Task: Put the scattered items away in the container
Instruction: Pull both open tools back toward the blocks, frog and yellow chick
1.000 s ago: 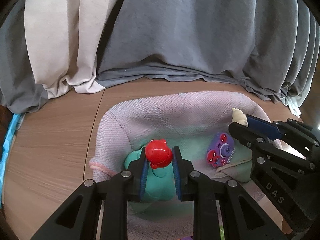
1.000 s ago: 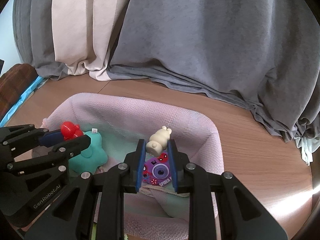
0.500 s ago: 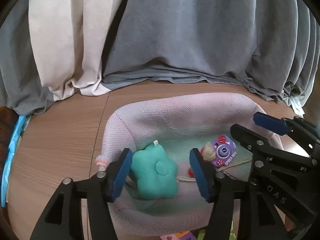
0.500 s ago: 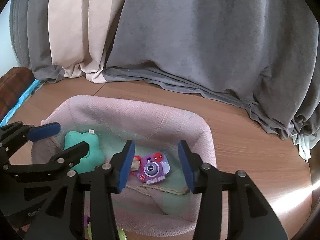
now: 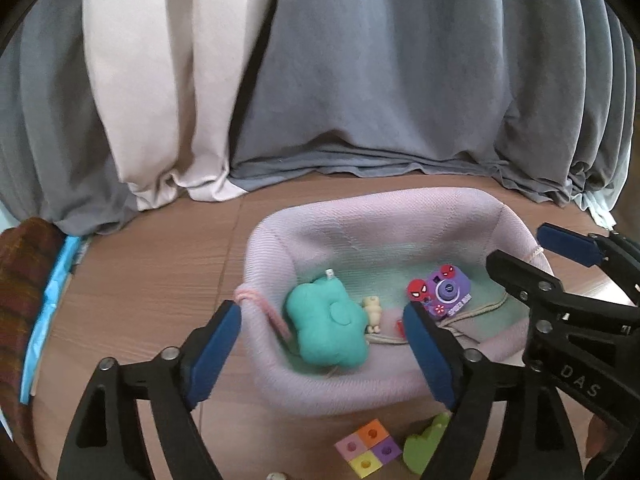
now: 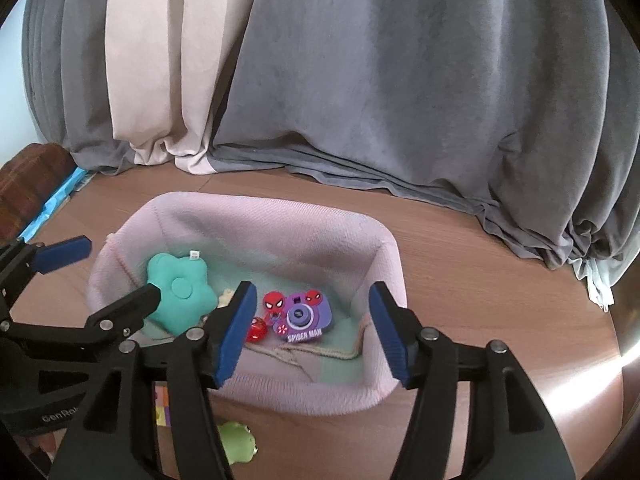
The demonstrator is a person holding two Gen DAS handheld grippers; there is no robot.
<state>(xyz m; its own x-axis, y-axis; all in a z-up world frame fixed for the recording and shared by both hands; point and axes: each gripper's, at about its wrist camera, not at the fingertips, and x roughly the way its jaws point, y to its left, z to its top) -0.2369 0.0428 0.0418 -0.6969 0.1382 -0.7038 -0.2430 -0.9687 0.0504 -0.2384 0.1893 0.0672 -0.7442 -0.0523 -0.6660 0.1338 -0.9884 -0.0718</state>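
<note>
With both drops made, I have my left gripper (image 5: 320,344) and right gripper (image 6: 310,330) just spreading, empty, above the pink basket (image 6: 320,216) holding the toys.

"SPIDER MAN" on toy camera (image 6: 302,314)

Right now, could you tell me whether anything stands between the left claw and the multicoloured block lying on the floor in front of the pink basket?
Nothing visible does. The multicoloured four-square block lies on bare wooden floor just outside the pink knitted basket, beside a green soft toy. The left claw is open and empty above it.
</note>
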